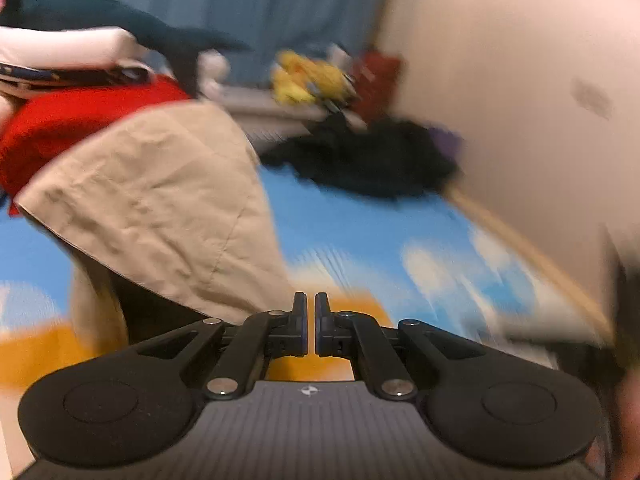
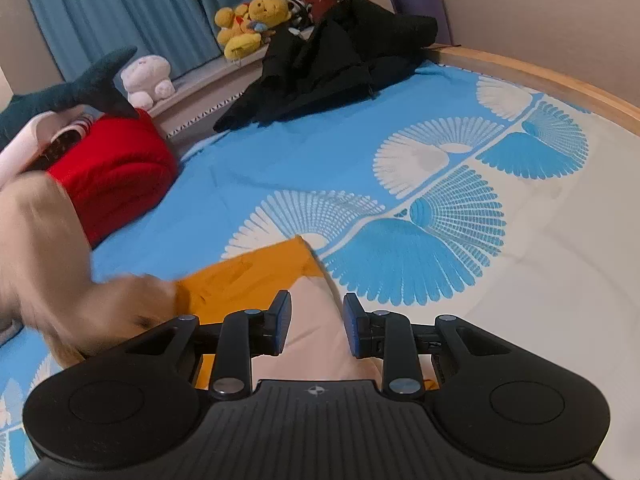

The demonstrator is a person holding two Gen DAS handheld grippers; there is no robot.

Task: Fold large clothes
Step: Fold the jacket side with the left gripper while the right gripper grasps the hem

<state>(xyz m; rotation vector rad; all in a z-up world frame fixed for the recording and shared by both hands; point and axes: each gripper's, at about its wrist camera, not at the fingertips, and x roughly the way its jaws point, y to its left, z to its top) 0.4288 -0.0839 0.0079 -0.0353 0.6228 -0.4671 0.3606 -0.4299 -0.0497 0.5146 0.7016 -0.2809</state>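
A beige garment (image 1: 160, 208) hangs in the air at the left of the left wrist view, its lower end running down toward my left gripper (image 1: 311, 300), whose fingers stand nearly closed; whether they pinch the cloth is hidden. In the right wrist view the same beige garment (image 2: 52, 264) is a blurred shape at the left. My right gripper (image 2: 317, 304) is open and empty above an orange and pale pink cloth (image 2: 256, 272) lying on the blue patterned bedsheet (image 2: 280, 152).
A black garment pile (image 2: 332, 64) lies at the far end of the bed. A red cushion (image 2: 116, 168), a shark plush (image 2: 76, 88), a white plush and yellow plush toys (image 2: 252, 20) sit at the back left. A wooden bed edge (image 2: 540, 76) runs along the right wall.
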